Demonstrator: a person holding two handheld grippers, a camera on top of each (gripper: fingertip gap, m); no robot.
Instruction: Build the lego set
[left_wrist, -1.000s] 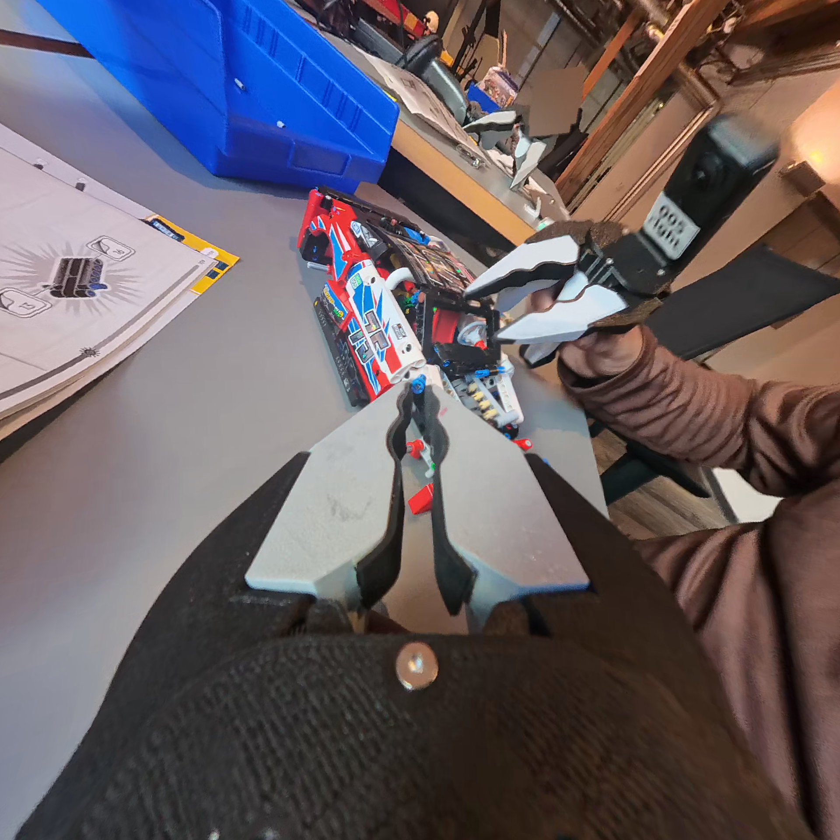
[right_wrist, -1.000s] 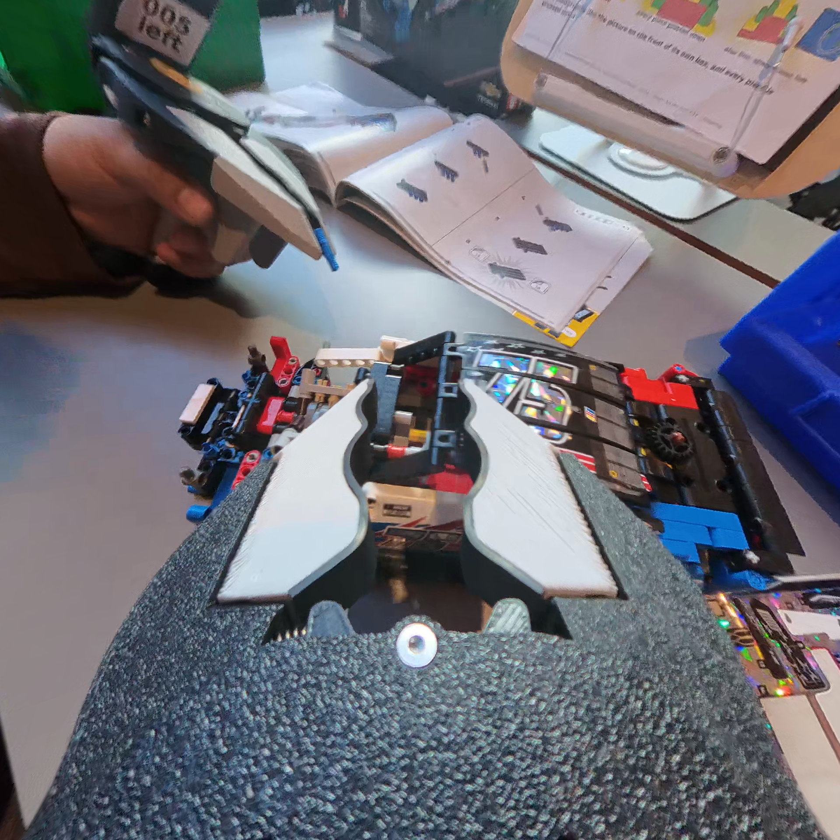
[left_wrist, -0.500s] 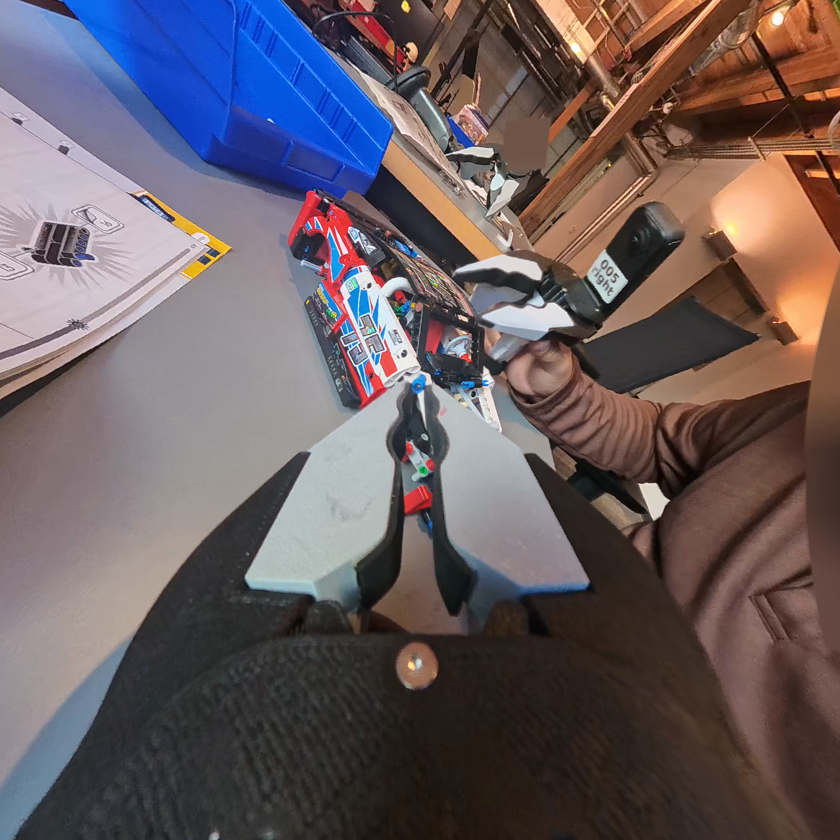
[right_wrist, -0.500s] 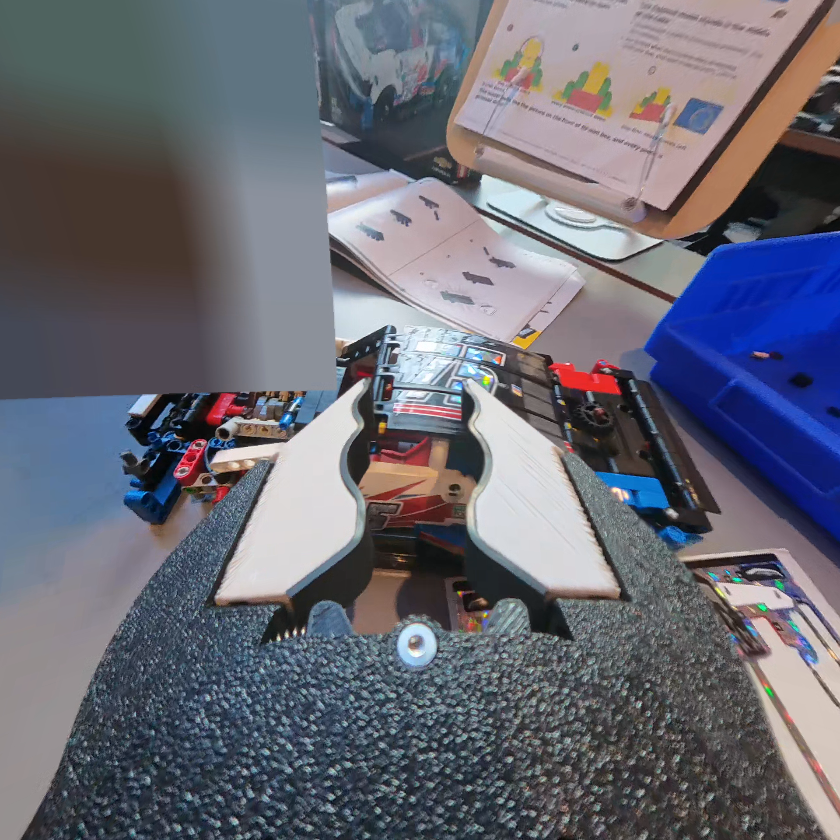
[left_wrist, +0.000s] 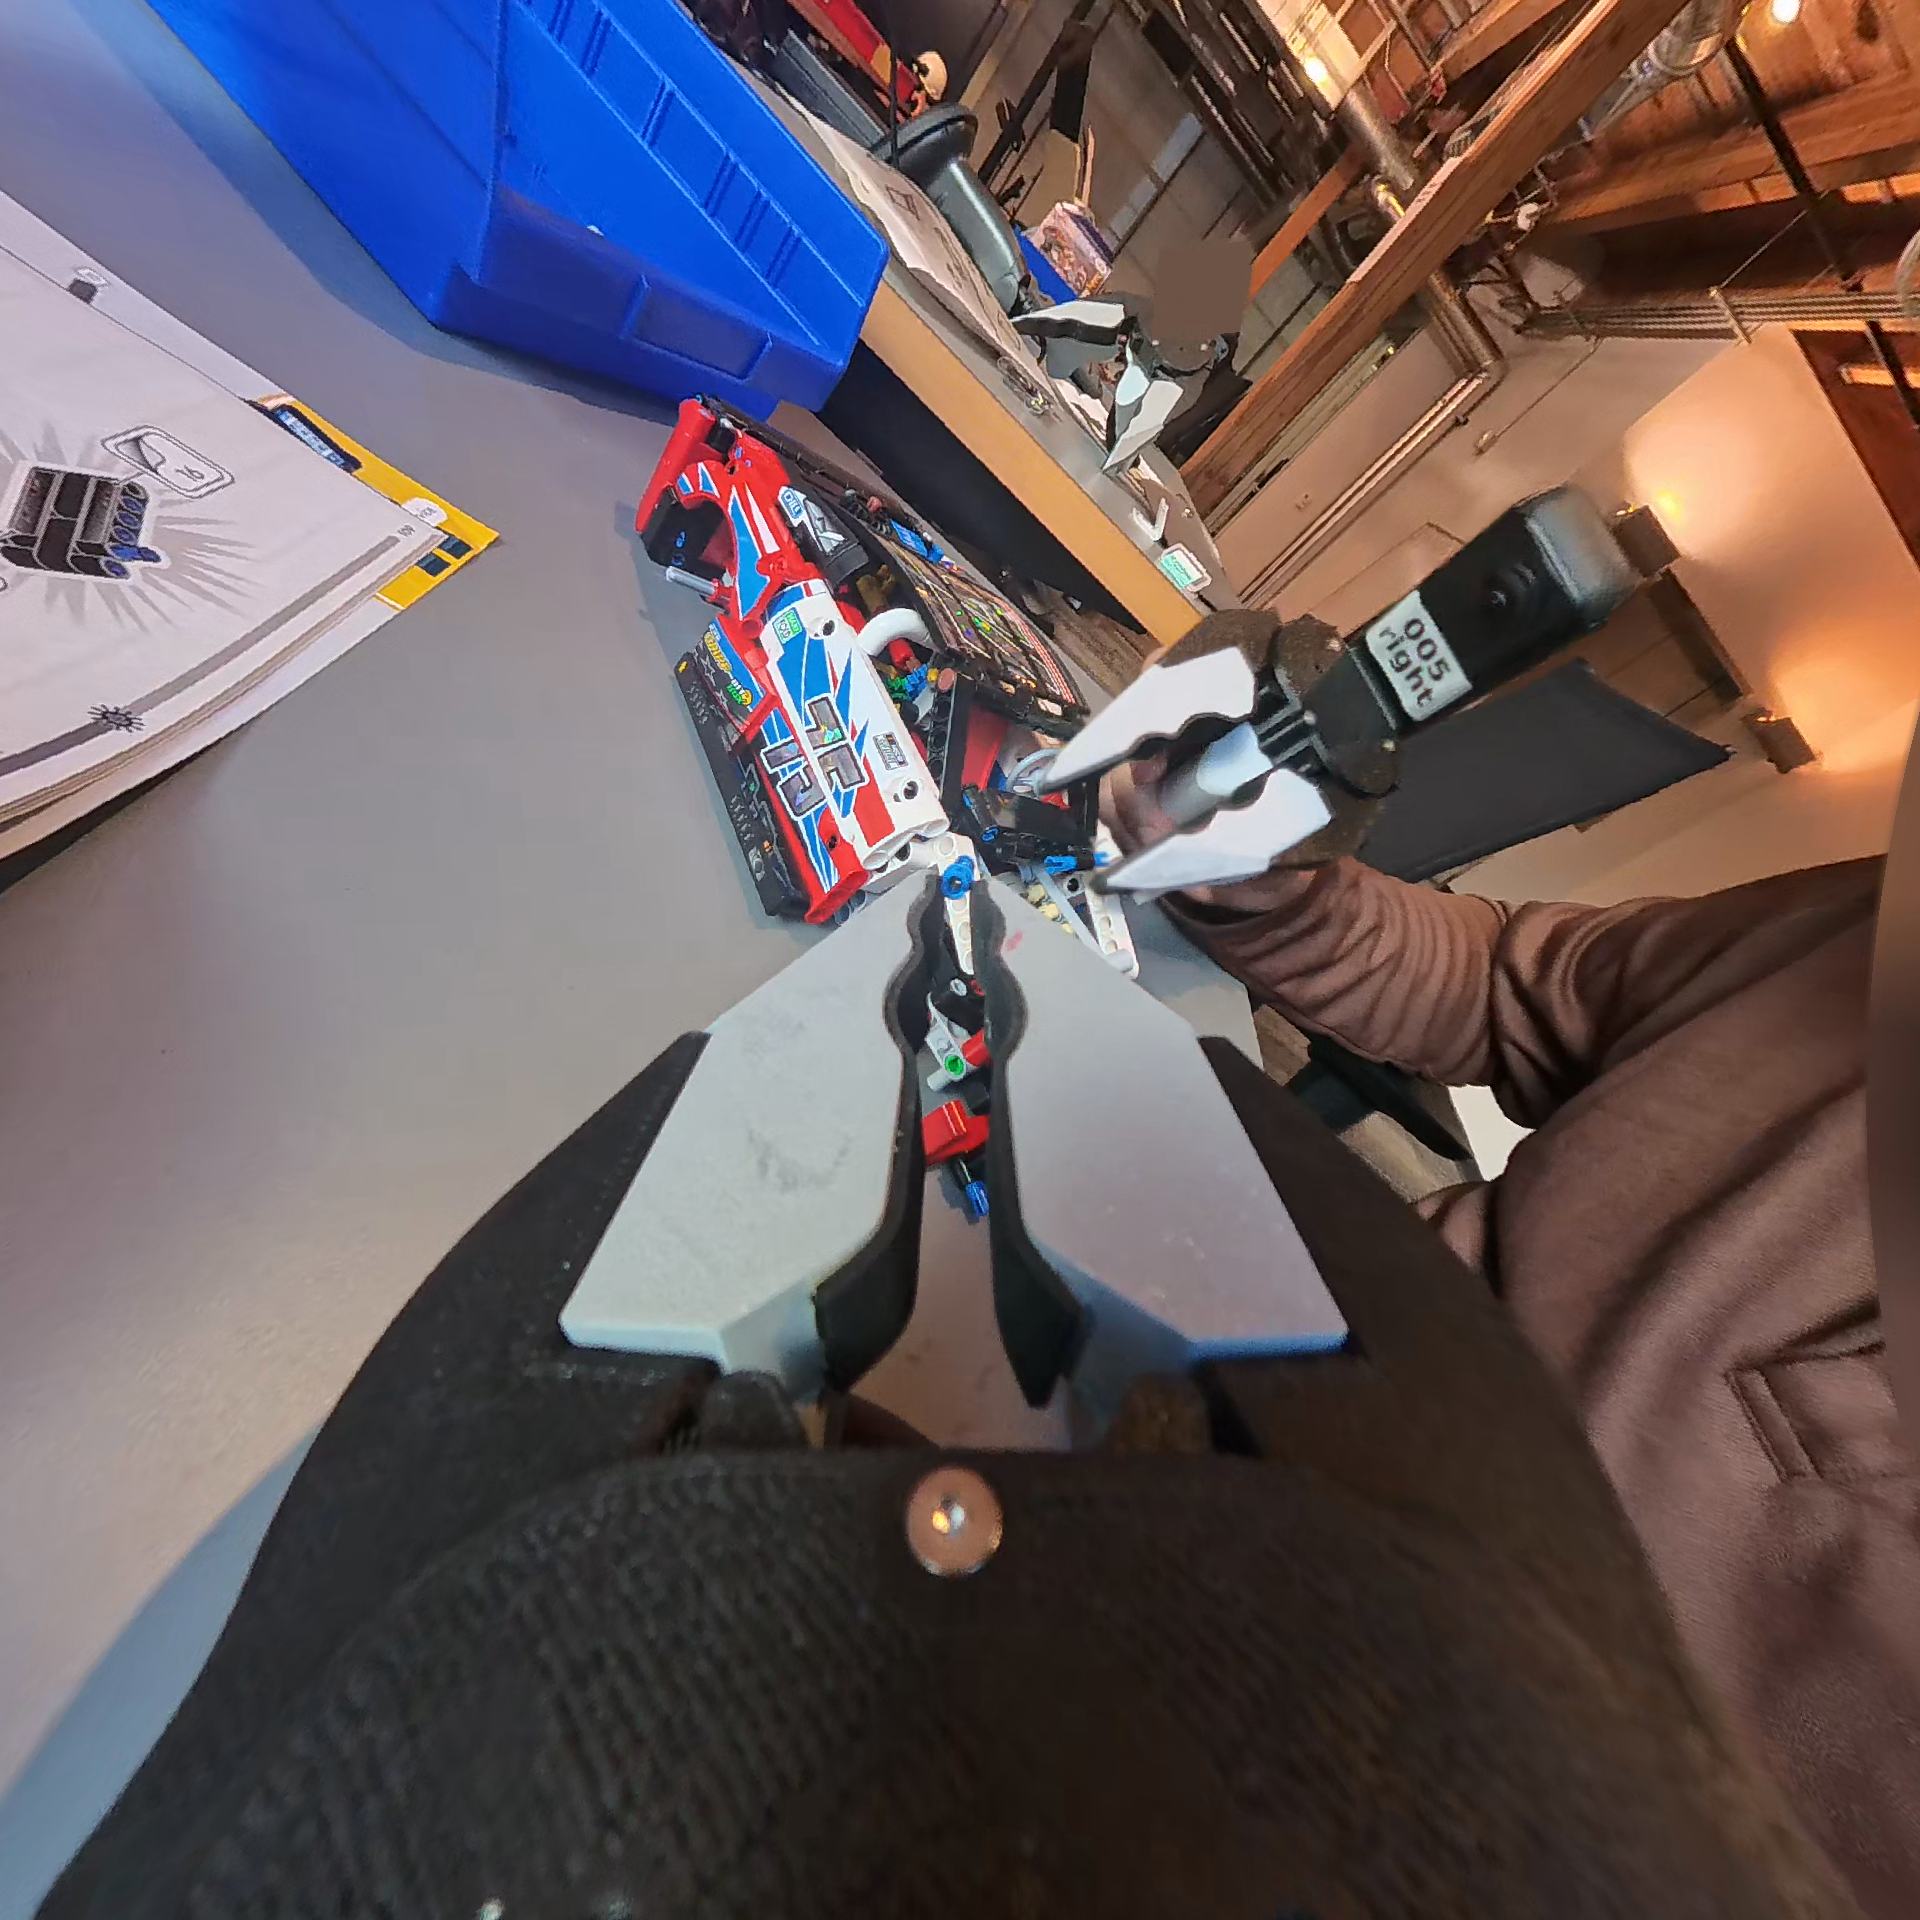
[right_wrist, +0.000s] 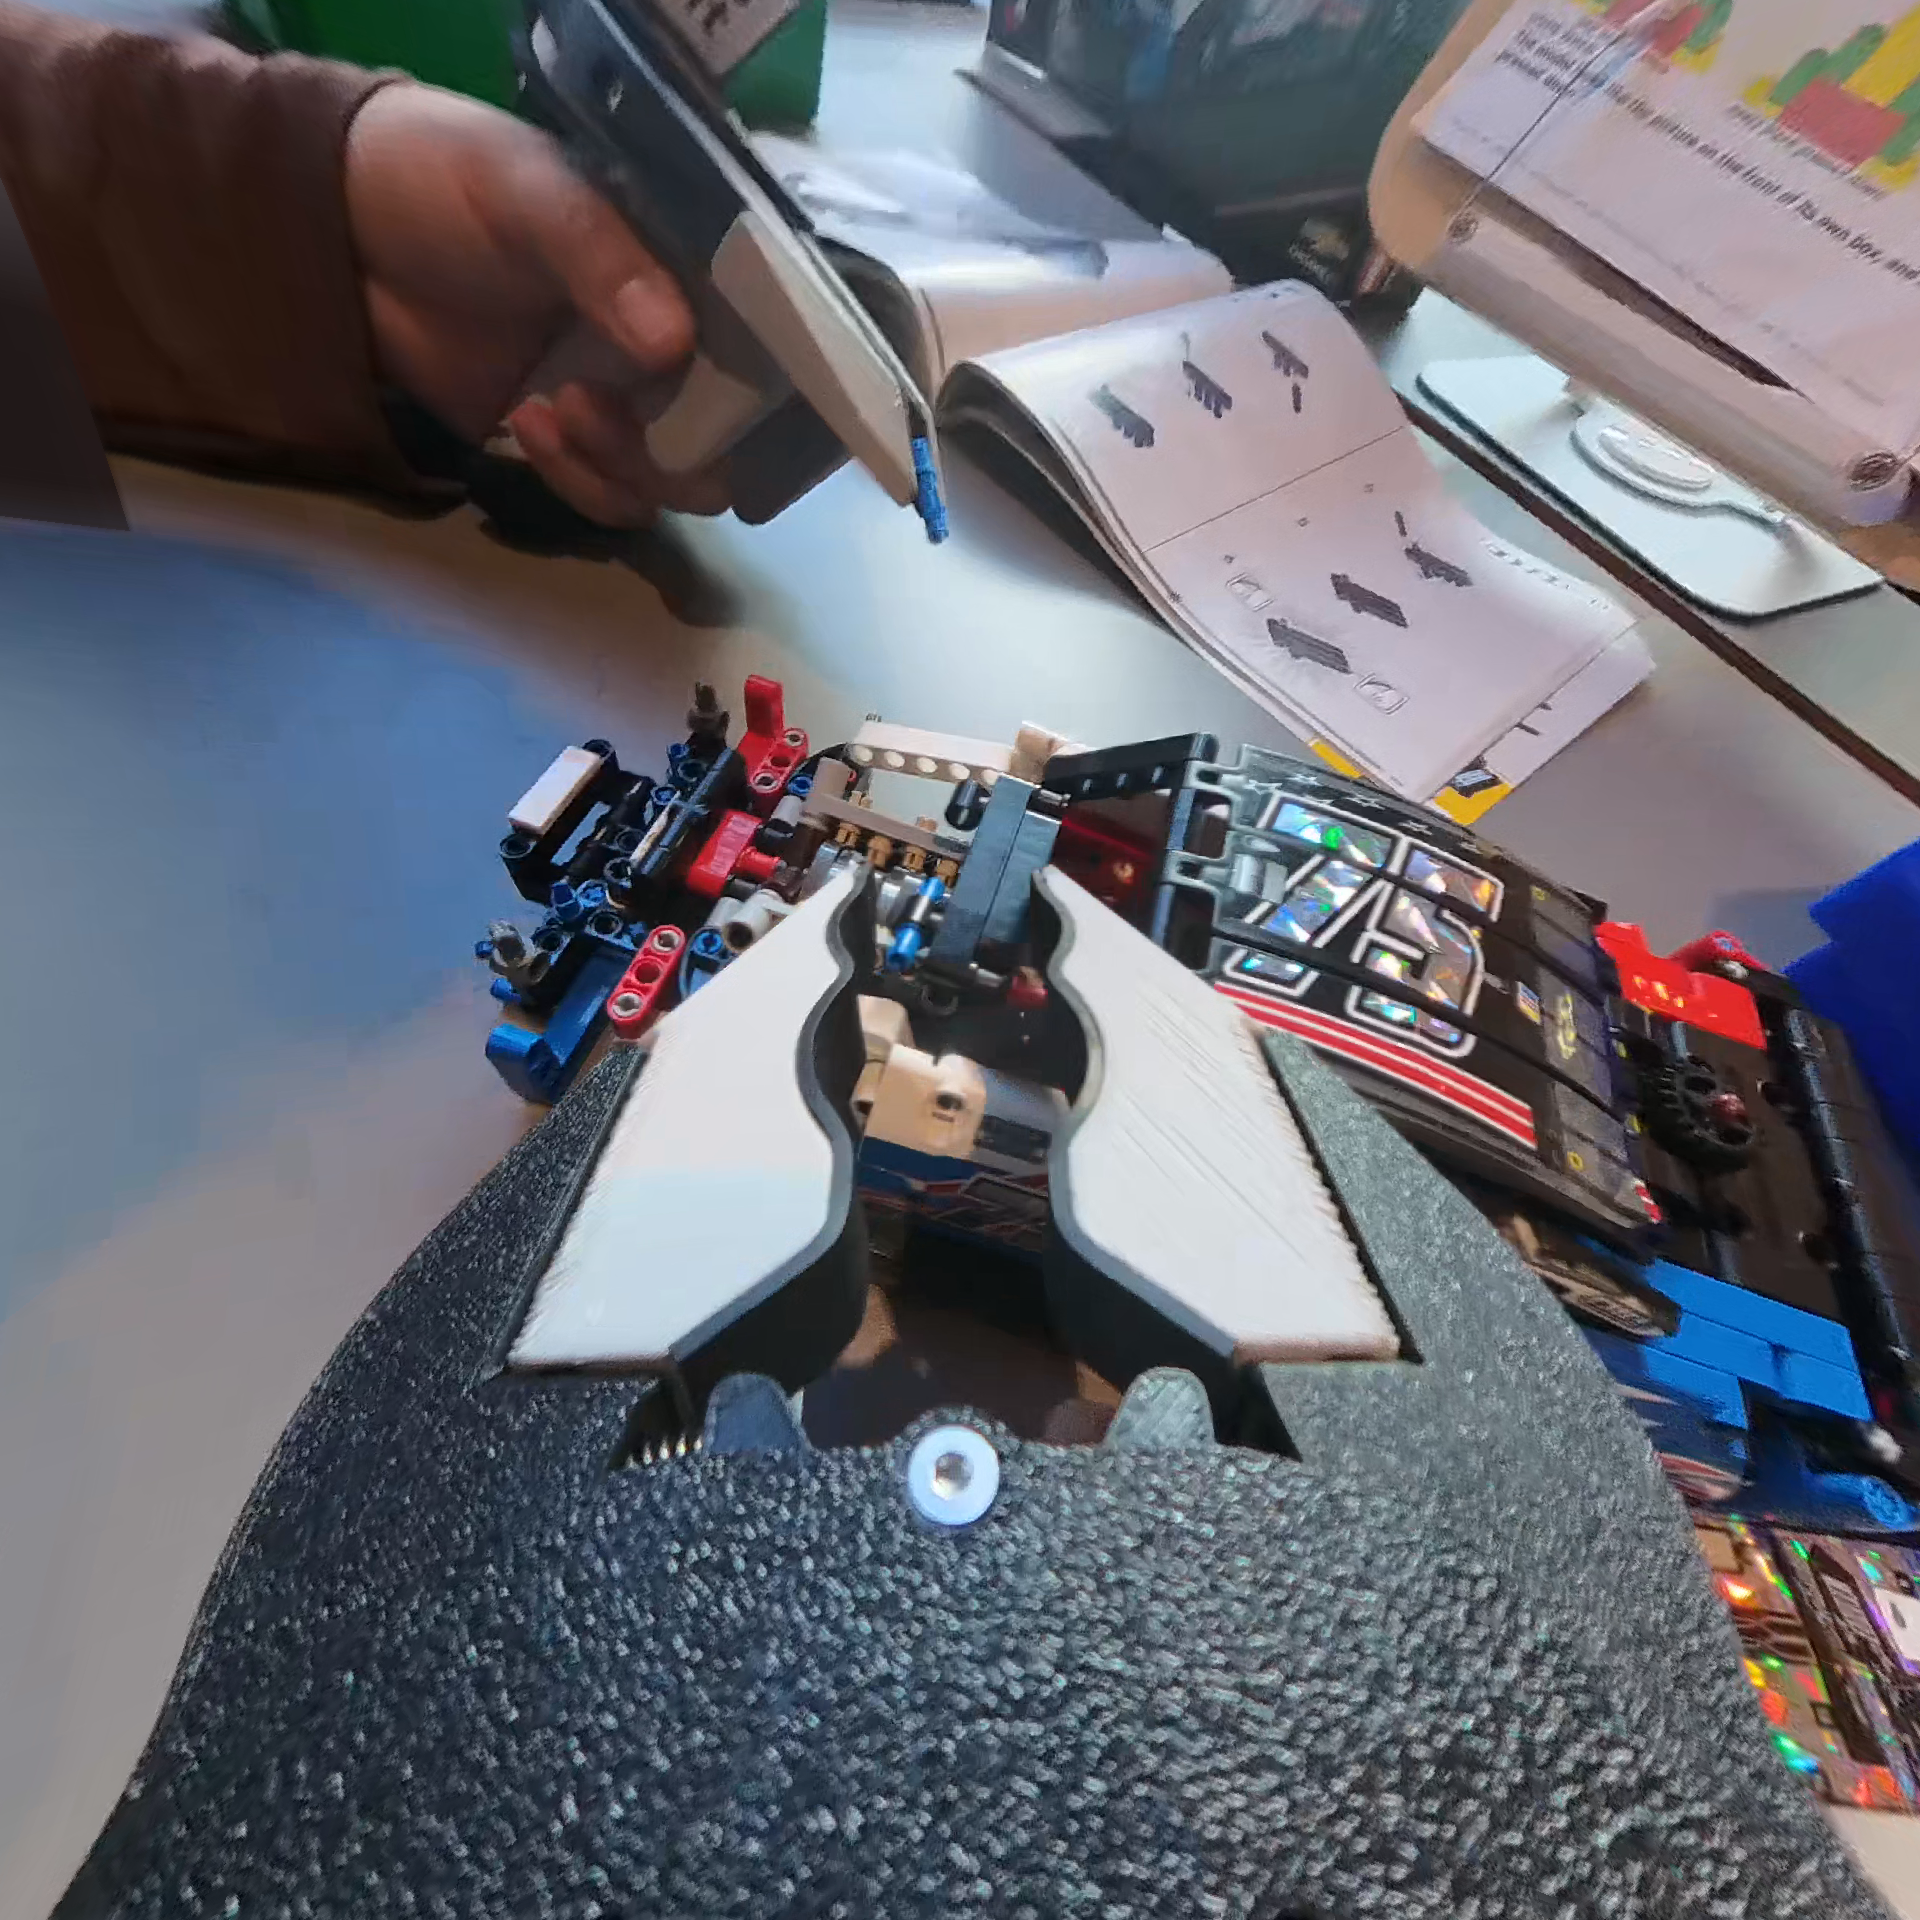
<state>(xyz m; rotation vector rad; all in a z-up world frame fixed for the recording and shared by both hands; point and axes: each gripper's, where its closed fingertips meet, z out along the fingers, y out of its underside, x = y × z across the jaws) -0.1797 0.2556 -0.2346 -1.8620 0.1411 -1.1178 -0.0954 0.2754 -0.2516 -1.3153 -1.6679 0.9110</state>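
we take the lego car (right_wrist: 1195, 987) as our landmark, lying partly built on the grey table (left_wrist: 312, 987) with its bare frame end (right_wrist: 644, 883) toward our left. up and left of the car, our left gripper (right_wrist: 925, 488) is clenched on 1 small blue pin (right_wrist: 928, 499), held in the air clear of the model. over the car's middle, our right gripper (right_wrist: 951, 914) is released, its 2 fingers either side of a black upright part (right_wrist: 987, 883), not visibly touching. beyond the car lies the open instruction booklet (right_wrist: 1351, 540); right of it, a blue bin (left_wrist: 623, 208). we judge this a pin-fitting step: next, steady the car, line the pin with a hole, press straight.
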